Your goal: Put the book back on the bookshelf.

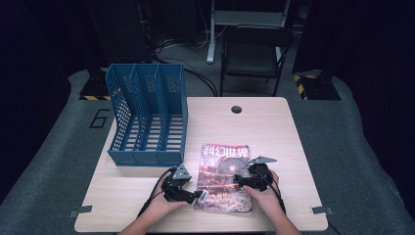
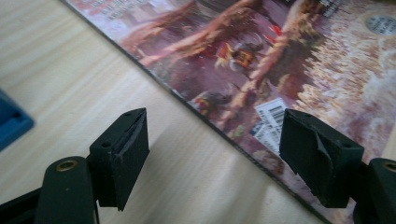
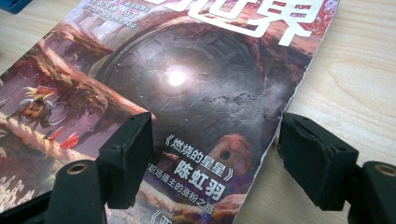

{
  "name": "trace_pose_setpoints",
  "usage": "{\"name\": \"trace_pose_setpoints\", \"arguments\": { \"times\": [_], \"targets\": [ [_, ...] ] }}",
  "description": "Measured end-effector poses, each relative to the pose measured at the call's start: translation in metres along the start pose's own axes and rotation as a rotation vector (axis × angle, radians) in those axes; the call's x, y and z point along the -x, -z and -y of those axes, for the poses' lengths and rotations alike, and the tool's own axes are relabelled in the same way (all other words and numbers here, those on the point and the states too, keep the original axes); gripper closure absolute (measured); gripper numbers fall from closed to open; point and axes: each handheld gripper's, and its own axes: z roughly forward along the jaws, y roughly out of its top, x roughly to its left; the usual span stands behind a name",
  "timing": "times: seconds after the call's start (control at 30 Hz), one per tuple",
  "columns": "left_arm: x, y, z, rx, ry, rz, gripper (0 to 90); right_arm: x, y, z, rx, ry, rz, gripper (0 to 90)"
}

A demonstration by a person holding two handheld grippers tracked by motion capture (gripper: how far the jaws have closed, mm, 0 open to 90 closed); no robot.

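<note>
A glossy magazine point(image 1: 223, 177) with a red-brown cover and white title lies flat on the wooden table point(image 1: 274, 127), near the front edge. My left gripper point(image 1: 195, 194) is open at the magazine's left edge; in the left gripper view its jaws straddle the spine edge of the magazine point(image 2: 280, 60) near a barcode. My right gripper point(image 1: 241, 179) is open over the magazine's right side; in the right gripper view one jaw sits above the cover of the magazine point(image 3: 196, 93) and the other beyond its right edge.
A blue three-slot file rack point(image 1: 147, 115) stands at the table's back left, its corner point(image 2: 11, 122) close to my left gripper. A round cable hole point(image 1: 236, 109) is at the back middle. A black chair point(image 1: 254, 54) stands behind the table.
</note>
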Motion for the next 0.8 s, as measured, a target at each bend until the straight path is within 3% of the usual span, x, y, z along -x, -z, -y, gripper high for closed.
{"name": "trace_pose_setpoints", "arguments": {
  "times": [0.23, 0.3, 0.37, 0.43, 0.57, 0.67, 0.8],
  "targets": [
    [0.01, -0.006, -0.002, 0.004, -0.027, 0.027, 23.7, 0.002, 0.001, -0.001, 0.002, -0.017, -0.011, 28.4],
    [0.017, -0.008, -0.003, -0.005, -0.058, 0.022, 22.8, 0.002, 0.002, -0.001, 0.003, -0.021, -0.024, 30.3],
    [0.018, -0.008, -0.003, 0.002, -0.034, 0.011, 23.2, 0.0, 0.003, -0.001, 0.005, -0.044, -0.027, 30.7],
    [0.019, -0.008, -0.003, 0.0, -0.032, -0.001, 24.7, 0.0, 0.004, -0.001, 0.008, -0.025, -0.023, 31.8],
    [0.021, -0.008, -0.002, 0.012, -0.023, -0.009, 25.5, -0.002, 0.007, 0.0, 0.005, -0.039, -0.028, 32.6],
    [0.03, -0.007, 0.001, 0.013, -0.017, -0.034, 25.4, -0.003, 0.008, 0.001, 0.0, -0.04, -0.028, 32.9],
    [0.037, -0.005, 0.004, 0.013, -0.003, -0.038, 25.3, -0.006, 0.013, 0.004, -0.019, -0.038, -0.014, 37.4]
  ]
}}
